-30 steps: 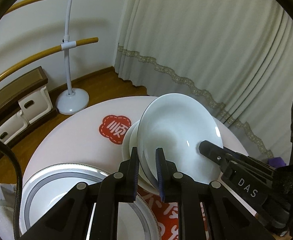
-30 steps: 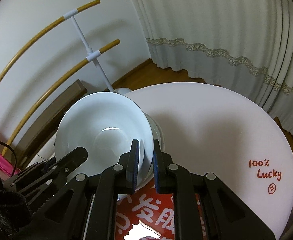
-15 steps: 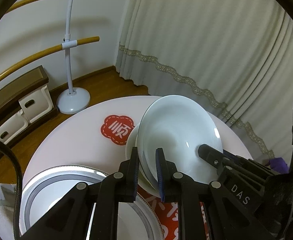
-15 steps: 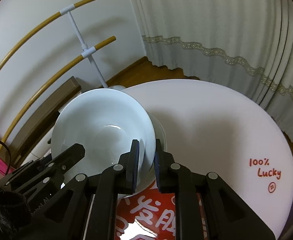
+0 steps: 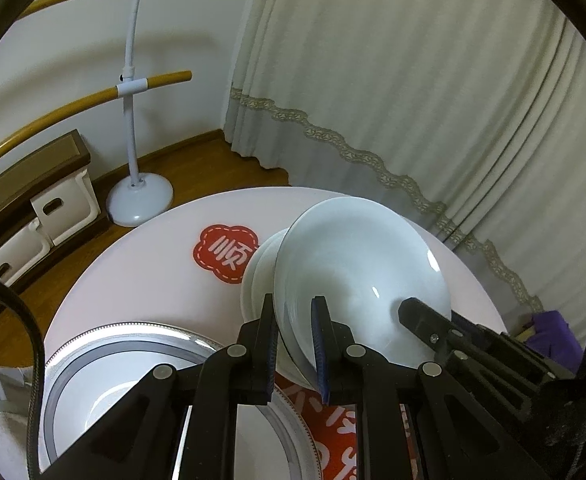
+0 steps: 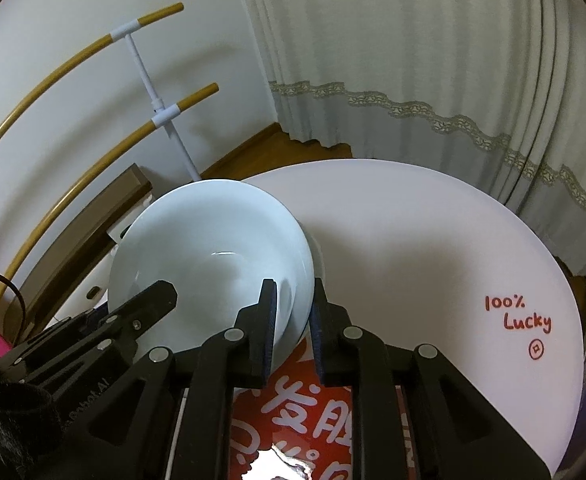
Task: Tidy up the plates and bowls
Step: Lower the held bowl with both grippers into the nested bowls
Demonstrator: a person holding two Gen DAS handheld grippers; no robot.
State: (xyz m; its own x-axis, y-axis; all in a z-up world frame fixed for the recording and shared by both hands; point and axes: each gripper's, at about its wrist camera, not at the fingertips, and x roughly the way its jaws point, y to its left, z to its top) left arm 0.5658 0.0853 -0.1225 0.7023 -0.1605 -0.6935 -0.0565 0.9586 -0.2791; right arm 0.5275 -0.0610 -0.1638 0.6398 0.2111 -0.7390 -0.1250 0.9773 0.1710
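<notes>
A white bowl (image 5: 357, 272) hangs tilted over a small stack of white bowls (image 5: 259, 276) on the round pink table (image 5: 153, 264). My left gripper (image 5: 293, 304) is shut on the bowl's near rim. In the right wrist view the same bowl (image 6: 213, 248) has its right rim between the narrow jaws of my right gripper (image 6: 293, 288), which is shut on it. Each gripper's fingers show in the other's view, on the opposite side of the bowl. A large plate with a grey band (image 5: 133, 344) lies at the near left.
A red mat with white characters (image 6: 305, 408) lies under the grippers. Red writing (image 6: 519, 316) marks the table's right side. Beyond the table stand a white post with wooden bars (image 5: 133, 120), storage boxes (image 5: 61, 200) and long curtains (image 5: 413, 80).
The right gripper's jaws stand slightly wider on the rim than a second ago, and its view has tipped a little. The left gripper and the bowl have hardly moved.
</notes>
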